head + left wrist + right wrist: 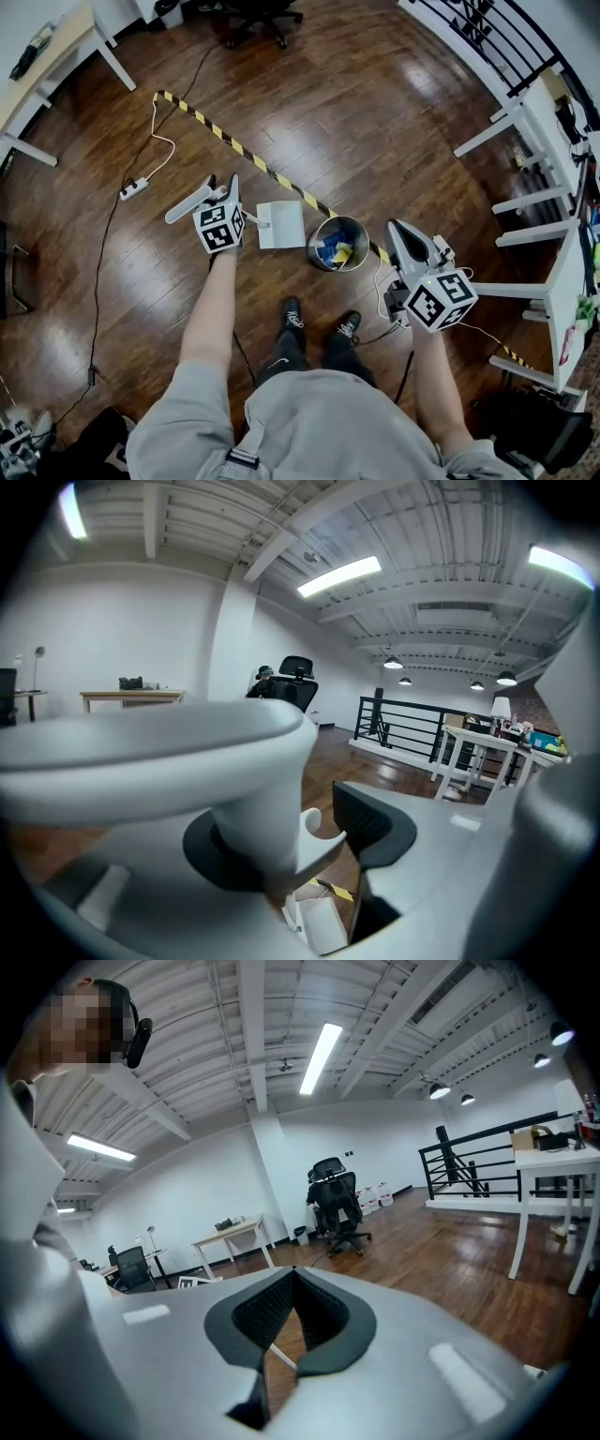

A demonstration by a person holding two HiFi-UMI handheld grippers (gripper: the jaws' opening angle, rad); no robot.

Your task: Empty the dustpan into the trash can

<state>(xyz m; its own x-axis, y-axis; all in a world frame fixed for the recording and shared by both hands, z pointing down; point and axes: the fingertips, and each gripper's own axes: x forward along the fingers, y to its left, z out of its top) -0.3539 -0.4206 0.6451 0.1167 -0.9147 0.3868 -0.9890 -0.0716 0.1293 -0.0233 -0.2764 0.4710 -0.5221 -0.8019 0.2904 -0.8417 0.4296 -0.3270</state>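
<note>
A black railing [487, 28] and white tables [544, 127] edge the glossy wooden floor [375, 112].

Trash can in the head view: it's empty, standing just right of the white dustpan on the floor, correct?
Not empty: the head view shows blue and yellow rubbish inside the trash can. It does stand just right of the white dustpan on the floor.

head camera, plus one per gripper
my head view looks steeply down at the floor [356, 122]; cameras on my left gripper [202, 197] and right gripper [398, 234] sit close behind their jaws, facing nearly level. all three share the office chair [258, 14], at its top edge.
</note>
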